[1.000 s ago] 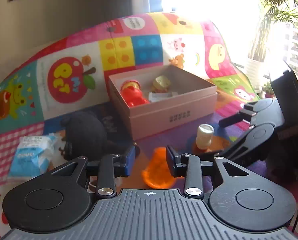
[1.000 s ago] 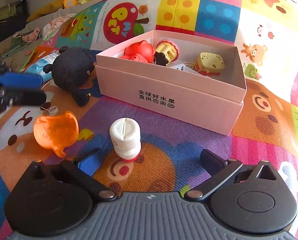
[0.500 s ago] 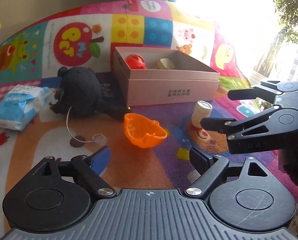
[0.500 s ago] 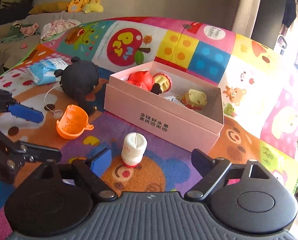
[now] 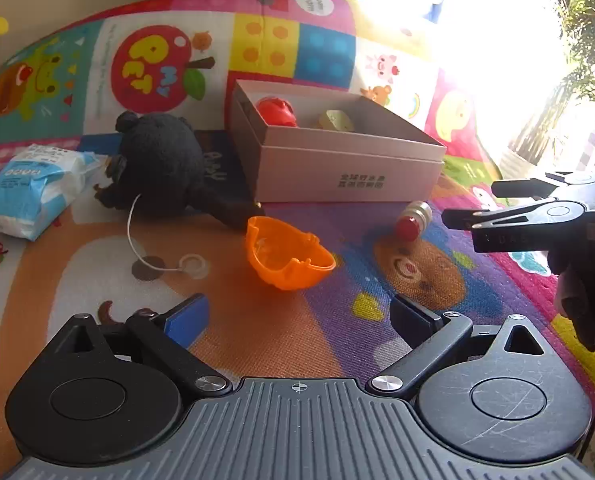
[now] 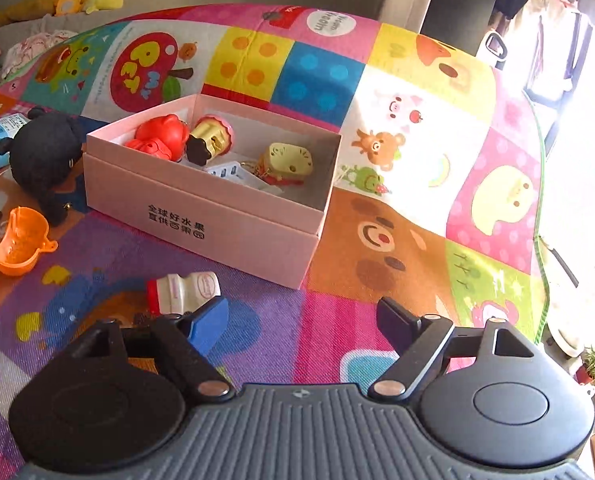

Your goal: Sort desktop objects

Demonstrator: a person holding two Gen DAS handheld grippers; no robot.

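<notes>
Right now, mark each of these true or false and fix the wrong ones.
1. The small white bottle with the red cap lies on its side on the mat. True.
2. The orange plastic cup sits inside the pink box. False: it lies on the mat outside the box, near the black plush toy.
3. The left gripper is open with nothing between its fingers. True.
4. The right gripper grips the bottle. False: its jaws are open and empty; the bottle lies beside its blue-padded finger.
5. The pink box is empty. False: it holds a red toy and other small items.
</notes>
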